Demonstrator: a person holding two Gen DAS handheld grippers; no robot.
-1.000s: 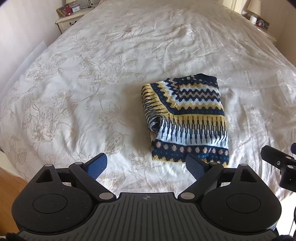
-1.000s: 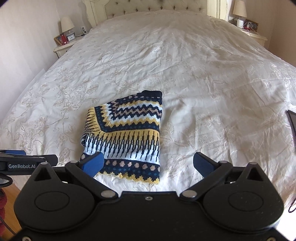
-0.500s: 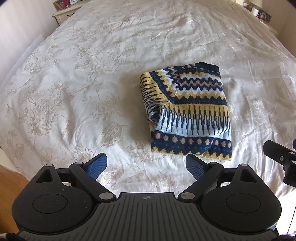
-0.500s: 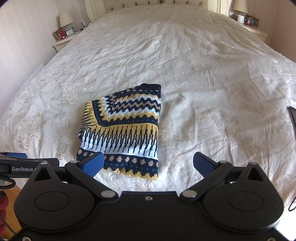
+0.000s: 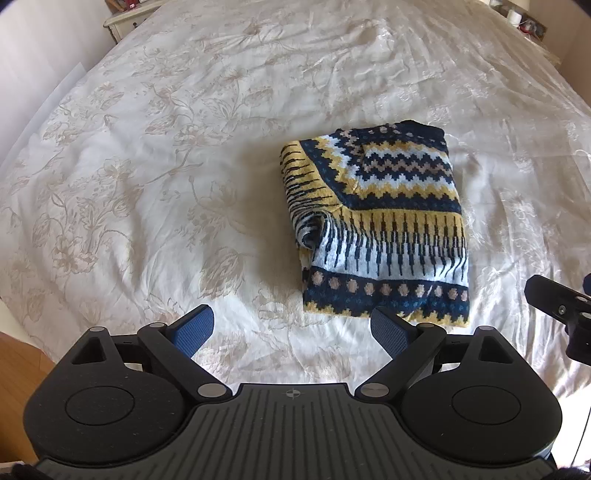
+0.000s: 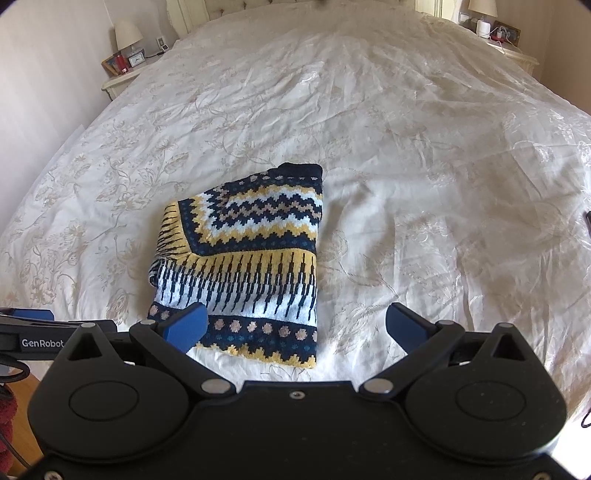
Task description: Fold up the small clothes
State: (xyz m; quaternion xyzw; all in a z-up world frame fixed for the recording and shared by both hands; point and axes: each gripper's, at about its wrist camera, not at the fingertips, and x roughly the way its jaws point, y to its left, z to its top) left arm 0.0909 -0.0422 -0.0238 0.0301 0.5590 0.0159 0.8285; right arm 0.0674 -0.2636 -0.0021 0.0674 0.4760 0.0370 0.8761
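A folded knitted sweater [image 5: 380, 225] in navy, yellow and white zigzag bands lies on the cream floral bedspread [image 5: 155, 177]. It also shows in the right wrist view [image 6: 243, 258]. My left gripper [image 5: 291, 328] is open and empty, held above the bed just before the sweater's near edge, with its right finger pad [image 5: 388, 328] over the hem. My right gripper [image 6: 295, 325] is open and empty, its left finger pad [image 6: 186, 325] over the sweater's near left corner. Each gripper shows at the other view's edge.
A bedside table [image 6: 122, 79] with a lamp, clock and frame stands at the far left, another bedside table [image 6: 513, 48] at the far right. The headboard [image 6: 295, 5] is at the back. Wooden floor [image 5: 18, 369] shows past the bed's near left edge.
Both grippers have shifted a little and tilted, so the sweater sits slightly lower in the views. The sweater has not moved. Both grippers stay open.
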